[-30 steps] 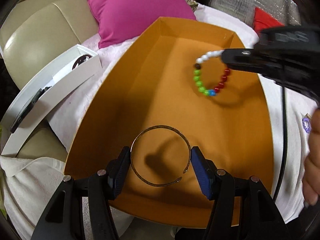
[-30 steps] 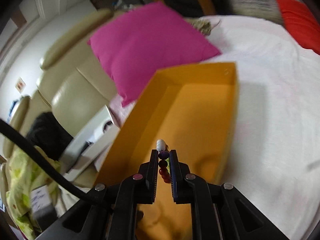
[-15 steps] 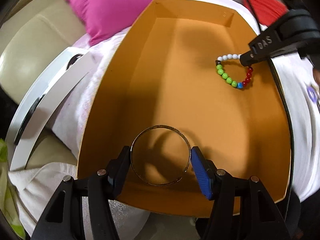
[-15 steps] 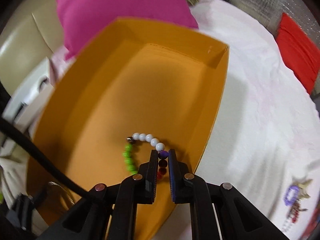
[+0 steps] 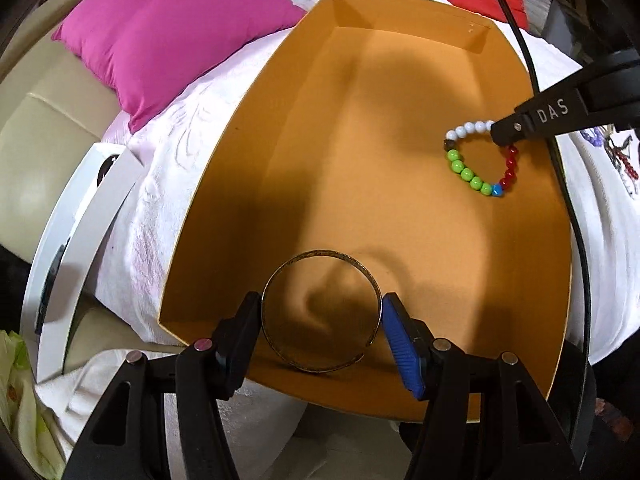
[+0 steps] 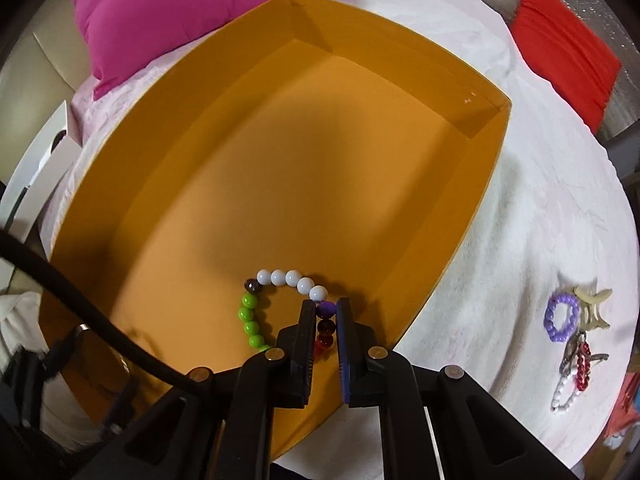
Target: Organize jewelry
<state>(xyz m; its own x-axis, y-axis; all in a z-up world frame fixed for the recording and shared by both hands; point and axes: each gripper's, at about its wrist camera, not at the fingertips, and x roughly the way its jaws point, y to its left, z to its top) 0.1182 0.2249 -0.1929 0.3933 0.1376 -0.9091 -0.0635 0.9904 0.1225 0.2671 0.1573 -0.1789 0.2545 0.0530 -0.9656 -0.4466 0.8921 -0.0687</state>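
Risk: left gripper (image 5: pixel 322 320) jaws clamp metal bangle (image 5: pixel 320 312) over orange box (image 5: pixel 256 184) near edge, right gripper (image 6: pixel 322 320) jaws pinch beaded bracelet (image 6: pixel 276 308) low inside by right wall; careless release drops the bangle outside.

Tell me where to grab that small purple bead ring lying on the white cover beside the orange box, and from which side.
Take the purple bead ring from straight above, pinching across its beaded band on the side facing the orange box. It lies flat on the white cover, and that side looks free; its far side sits against a tan charm and the other jewelry.
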